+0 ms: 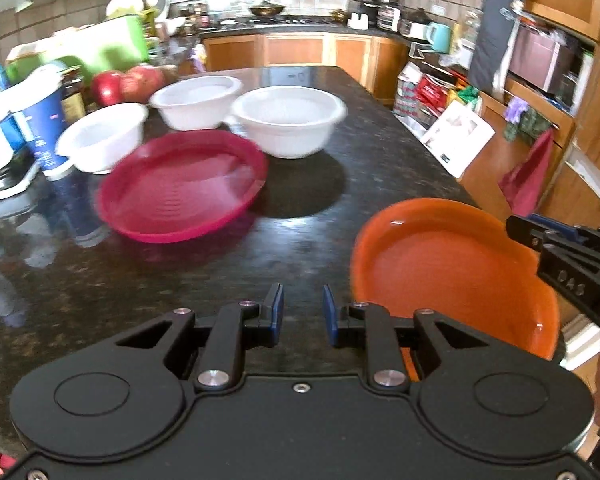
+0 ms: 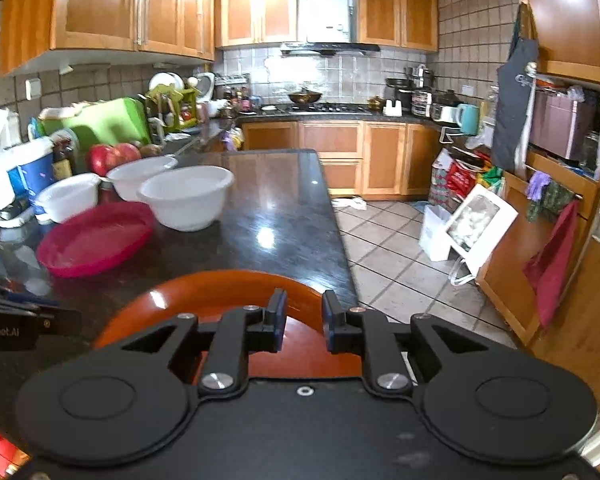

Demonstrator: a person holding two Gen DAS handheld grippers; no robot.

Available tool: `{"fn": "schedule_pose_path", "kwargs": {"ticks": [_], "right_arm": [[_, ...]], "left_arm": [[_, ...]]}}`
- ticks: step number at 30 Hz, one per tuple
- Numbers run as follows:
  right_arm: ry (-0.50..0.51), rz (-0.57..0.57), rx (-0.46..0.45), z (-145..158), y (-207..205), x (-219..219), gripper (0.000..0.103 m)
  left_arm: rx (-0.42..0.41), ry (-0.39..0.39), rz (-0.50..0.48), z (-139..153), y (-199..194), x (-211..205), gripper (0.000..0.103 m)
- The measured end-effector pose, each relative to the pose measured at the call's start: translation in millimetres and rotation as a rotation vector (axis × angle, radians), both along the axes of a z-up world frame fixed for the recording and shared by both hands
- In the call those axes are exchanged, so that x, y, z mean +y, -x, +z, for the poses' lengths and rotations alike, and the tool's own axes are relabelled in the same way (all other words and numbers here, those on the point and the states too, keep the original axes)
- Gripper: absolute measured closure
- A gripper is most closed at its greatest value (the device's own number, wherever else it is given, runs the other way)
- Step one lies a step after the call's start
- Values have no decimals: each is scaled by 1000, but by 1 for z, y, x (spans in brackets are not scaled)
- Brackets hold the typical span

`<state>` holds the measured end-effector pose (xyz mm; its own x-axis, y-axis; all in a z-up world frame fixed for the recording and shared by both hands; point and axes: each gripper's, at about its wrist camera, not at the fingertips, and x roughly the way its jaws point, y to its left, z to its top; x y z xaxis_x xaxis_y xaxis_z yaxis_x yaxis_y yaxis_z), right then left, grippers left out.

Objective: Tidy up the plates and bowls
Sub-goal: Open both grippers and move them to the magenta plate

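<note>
Little sorted yet, by the look of it. Three white bowls standing apart at far left of bench, pink plate just before them, orange plate alone at near right edge. Nothing stacked.

Left gripper pitched down over bare bench, jaws slightly parted, empty. Right gripper over orange plate, jaws narrowly apart, gripping nothing.

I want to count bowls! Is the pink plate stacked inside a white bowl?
No, the pink plate lies on the counter by itself, beside the white bowl.
</note>
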<state>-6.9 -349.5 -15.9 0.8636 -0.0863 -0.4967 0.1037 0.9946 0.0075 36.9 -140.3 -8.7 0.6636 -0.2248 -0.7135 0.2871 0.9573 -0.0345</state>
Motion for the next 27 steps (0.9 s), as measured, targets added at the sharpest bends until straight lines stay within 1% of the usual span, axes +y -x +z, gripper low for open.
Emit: {"fn": "schedule_pose_path", "kwargs": {"ticks": [6, 10, 16, 23, 24, 25, 26, 27], "right_arm": [[-16, 49, -23, 12, -10, 43, 84], [-20, 62, -23, 16, -21, 82, 84], [-48, 56, -17, 17, -41, 142, 84], [-55, 22, -14, 12, -53, 192, 84], [-57, 16, -13, 11, -53, 197, 83], [-57, 12, -12, 10, -52, 199, 80], [-55, 7, -11, 10, -53, 203, 77], [-52, 0, -12, 9, -54, 205, 73]], "left_arm": [[-28, 7, 68, 7, -14, 52, 71], [-26, 2, 84, 10, -27, 88, 71], [-28, -18, 81, 8, -41, 135, 71], [-32, -25, 47, 3, -54, 171, 71], [-33, -23, 39, 3, -55, 174, 69], [-36, -20, 32, 2, -56, 176, 66], [-44, -15, 28, 2, -57, 177, 56], [-55, -10, 28, 2, -59, 178, 51]]}}
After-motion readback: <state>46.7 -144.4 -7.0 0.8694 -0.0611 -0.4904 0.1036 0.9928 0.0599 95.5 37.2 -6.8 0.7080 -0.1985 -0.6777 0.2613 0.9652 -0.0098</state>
